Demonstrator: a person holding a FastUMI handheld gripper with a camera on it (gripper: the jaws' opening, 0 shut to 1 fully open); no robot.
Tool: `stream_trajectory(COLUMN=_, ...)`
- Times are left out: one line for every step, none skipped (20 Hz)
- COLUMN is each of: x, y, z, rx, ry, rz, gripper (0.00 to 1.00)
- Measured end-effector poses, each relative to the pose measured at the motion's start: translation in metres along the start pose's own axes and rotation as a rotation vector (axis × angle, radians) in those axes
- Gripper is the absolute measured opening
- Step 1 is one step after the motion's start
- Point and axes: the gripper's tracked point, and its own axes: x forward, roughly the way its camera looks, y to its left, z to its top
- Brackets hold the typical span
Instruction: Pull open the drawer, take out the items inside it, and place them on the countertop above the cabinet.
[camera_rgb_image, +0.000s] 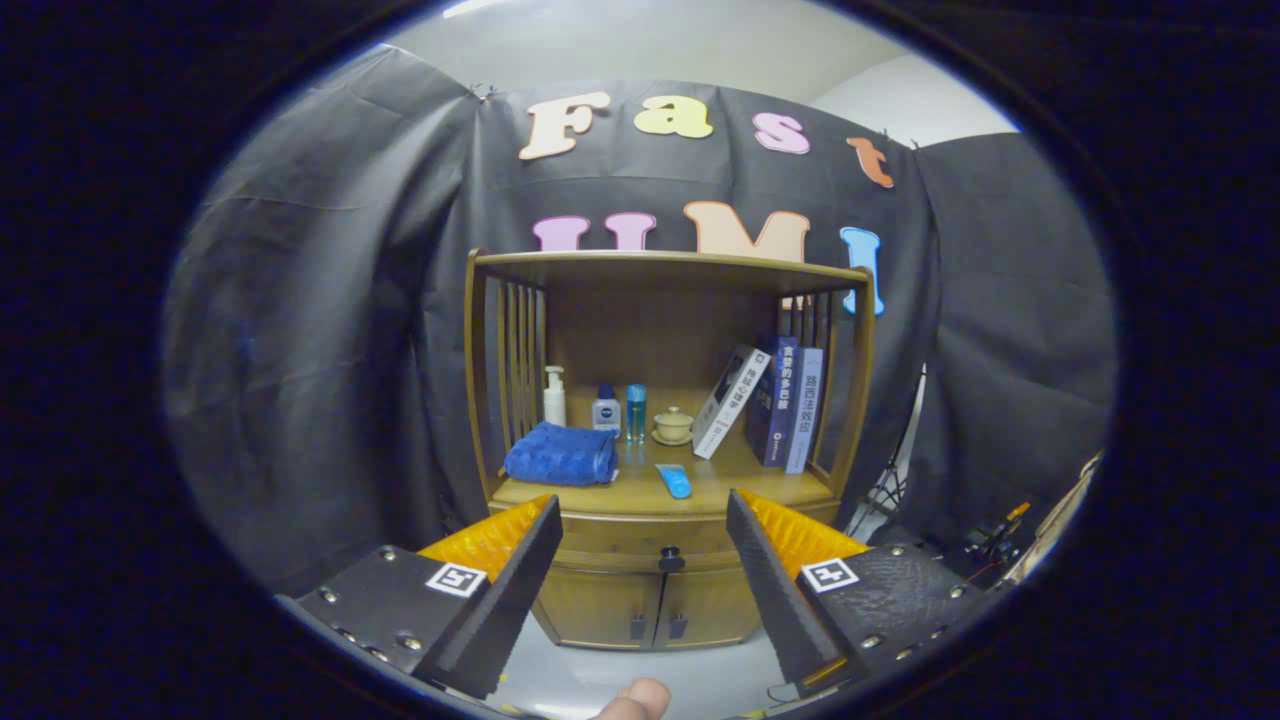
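Note:
A small wooden cabinet stands ahead of me against the black cloth. Its drawer sits closed under the countertop, with a dark round knob at its middle. My gripper is open, its two fingers spread wide and still some way in front of the drawer; the knob shows in the gap between them. Nothing is held. On the countertop lie a folded blue towel and a small blue tube. What the drawer holds is hidden.
At the back of the countertop stand a white pump bottle, two small bottles, a lidded cup and several books. Two closed doors sit below the drawer. A fingertip shows beneath the fingers. Cables lie at the right.

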Motion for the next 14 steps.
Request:
stream_trajectory(x=-0.006, y=0.000, z=-0.004, rx=0.011, ry=0.000, rz=-0.001, gripper=0.99)
stream_trajectory(x=-0.012, y=0.002, z=-0.010, rx=0.016, ry=0.002, rz=0.005, gripper=0.99)
stream_trajectory(x=-0.017, y=0.004, z=-0.020, rx=0.006, ry=0.013, rz=0.009, gripper=0.99)
stream_trajectory(x=-0.021, y=0.001, z=-0.029, rx=-0.011, ry=0.029, rz=0.003, gripper=0.99)
stream_trajectory(x=-0.022, y=-0.004, z=-0.035, rx=-0.022, ry=0.039, rz=-0.014, gripper=0.99)
stream_trajectory(x=-0.022, y=-0.005, z=-0.037, rx=-0.022, ry=0.044, rz=-0.022, gripper=0.99)
stream_trajectory(x=-0.021, y=-0.003, z=-0.036, rx=-0.014, ry=0.038, rz=-0.017, gripper=0.99)
stream_trajectory(x=-0.021, y=0.000, z=-0.036, rx=-0.007, ry=0.029, rz=-0.008, gripper=0.99)
stream_trajectory(x=-0.020, y=0.000, z=-0.034, rx=-0.008, ry=0.018, rz=-0.003, gripper=0.99)
stream_trajectory(x=-0.019, y=-0.003, z=-0.034, rx=-0.014, ry=0.013, rz=-0.011, gripper=0.99)
stream_trajectory(x=-0.018, y=-0.007, z=-0.034, rx=-0.022, ry=0.014, rz=-0.020, gripper=0.99)
stream_trajectory(x=-0.016, y=-0.008, z=-0.036, rx=-0.033, ry=0.020, rz=-0.024, gripper=0.99)
stream_trajectory(x=-0.014, y=-0.010, z=-0.037, rx=-0.048, ry=0.025, rz=-0.027, gripper=0.99)
stream_trajectory(x=-0.013, y=-0.013, z=-0.036, rx=-0.066, ry=0.024, rz=-0.033, gripper=0.99)
